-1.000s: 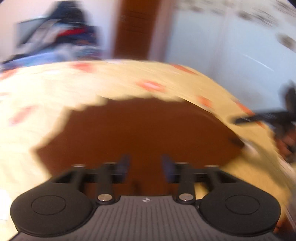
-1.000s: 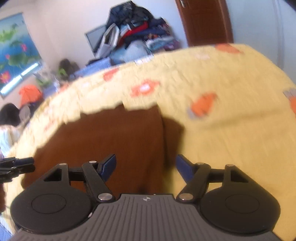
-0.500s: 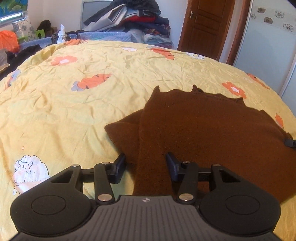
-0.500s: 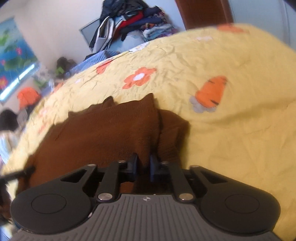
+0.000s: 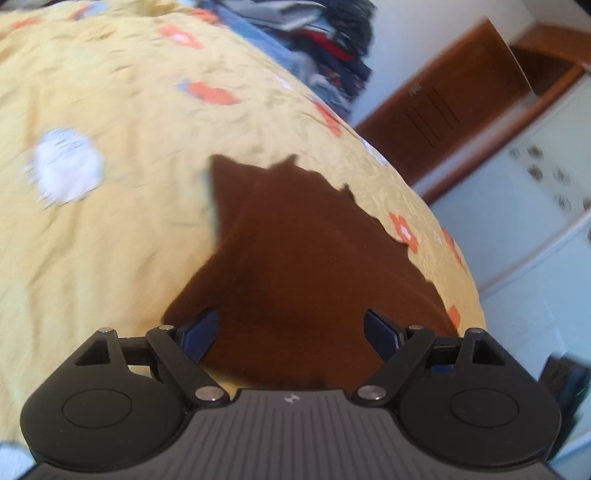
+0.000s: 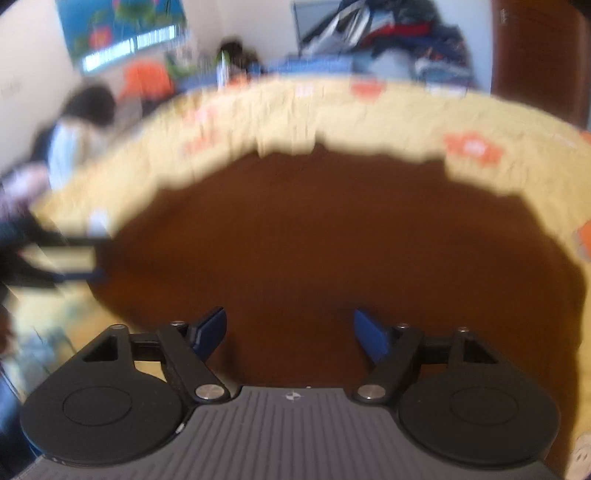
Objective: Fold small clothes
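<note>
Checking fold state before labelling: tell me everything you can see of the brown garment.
The brown garment is a dark rust-brown, fuzzy knit-looking piece lying flat on the yellow flowered bedspread. Its far edge shows small pointed corners; motion blur hides finer detail, so its type is unclear. It spreads wide in the right wrist view. The left gripper and right gripper are both open over its near edge, fingers not closed on it.

Home bedroom: bed with yellow flowered quilt [image 5: 110,229], clothes pile [image 6: 391,29], wooden door [image 5: 436,110].
</note>
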A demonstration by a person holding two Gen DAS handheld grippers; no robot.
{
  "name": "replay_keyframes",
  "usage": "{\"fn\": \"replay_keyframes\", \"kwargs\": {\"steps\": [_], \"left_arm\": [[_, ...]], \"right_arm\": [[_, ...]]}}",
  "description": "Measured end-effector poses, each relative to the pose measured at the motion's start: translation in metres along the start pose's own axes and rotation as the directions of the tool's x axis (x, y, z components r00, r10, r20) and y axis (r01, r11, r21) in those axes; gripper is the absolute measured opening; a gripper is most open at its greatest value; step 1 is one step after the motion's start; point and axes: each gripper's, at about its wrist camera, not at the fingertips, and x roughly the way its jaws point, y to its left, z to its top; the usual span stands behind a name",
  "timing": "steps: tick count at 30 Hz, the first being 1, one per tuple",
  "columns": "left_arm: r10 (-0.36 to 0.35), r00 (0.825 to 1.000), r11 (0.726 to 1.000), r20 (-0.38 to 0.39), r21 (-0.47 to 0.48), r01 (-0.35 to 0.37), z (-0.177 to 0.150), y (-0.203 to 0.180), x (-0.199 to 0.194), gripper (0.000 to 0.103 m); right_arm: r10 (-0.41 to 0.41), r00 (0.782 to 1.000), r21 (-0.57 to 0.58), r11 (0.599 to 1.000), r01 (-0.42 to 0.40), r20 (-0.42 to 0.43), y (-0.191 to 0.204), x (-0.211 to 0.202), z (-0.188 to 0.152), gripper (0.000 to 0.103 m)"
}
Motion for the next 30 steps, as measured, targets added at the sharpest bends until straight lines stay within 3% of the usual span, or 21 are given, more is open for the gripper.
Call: {"fn": "replay_keyframes", "kwargs": {"steps": [2,5,8,14,19,22,23,24,25,26,28,30], "left_arm": [[-0.014,1.0,0.998,-0.022,-0.054,0.013,0.001,0.012,-0.003,0.086],[-0.04,0.998,0.993,-0.039,-0.117,0.035,0.004,0.02,0.001,0.086],[-0.035,0.999,0.982,-0.026,-0.187,0.029,0.002,0.02,-0.004,0.086],[0.012,1.0,0.963,0.007,-0.268,-0.01,-0.006,0.03,-0.012,0.086],[0.004,1.0,0.973,-0.001,-0.231,-0.005,0.0,0.03,-0.003,0.086],[0.0,1.0,0.976,0.007,-0.217,0.002,0.005,0.025,0.006,0.085],[0.013,1.0,0.979,0.015,-0.202,-0.01,0.006,0.023,0.009,0.072],[0.062,0.998,0.982,0.02,-0.182,-0.057,0.007,0.018,0.012,0.031],[0.118,0.993,0.983,0.003,-0.144,-0.116,0.009,0.014,0.017,0.015],[0.168,0.986,0.979,-0.009,-0.115,-0.168,0.01,0.01,0.022,0.012],[0.199,0.98,0.977,0.011,-0.081,-0.197,0.011,0.002,0.021,0.011],[0.234,0.97,0.972,0.06,0.02,-0.235,0.008,-0.016,0.016,0.01]], "right_arm": [[0.016,0.999,-0.029,0.999,-0.015,0.043,0.004,-0.004,-0.012,0.094],[0.011,0.999,-0.043,0.999,-0.009,0.039,0.011,-0.005,-0.016,0.102],[-0.016,1.0,-0.082,0.996,0.017,0.012,0.02,-0.003,-0.015,0.103],[-0.001,1.0,-0.049,0.999,0.002,0.012,0.016,-0.002,-0.012,0.103],[0.02,1.0,-0.023,1.0,-0.02,-0.008,0.01,-0.002,-0.006,0.103],[0.039,0.999,0.066,0.997,-0.037,-0.024,0.006,-0.004,0.005,0.103],[0.062,0.998,0.111,0.992,-0.059,-0.023,0.003,-0.005,0.011,0.101],[0.093,0.996,0.151,0.984,-0.089,-0.015,0.0,-0.007,0.018,0.101],[0.125,0.992,0.185,0.975,-0.123,-0.001,-0.003,-0.01,0.026,0.101],[0.156,0.988,0.211,0.965,-0.155,0.014,-0.005,-0.011,0.035,0.101],[0.223,0.975,0.25,0.943,-0.222,0.024,-0.007,-0.009,0.054,0.101],[0.313,0.95,0.281,0.911,-0.302,0.005,-0.004,0.002,0.076,0.102]]}}
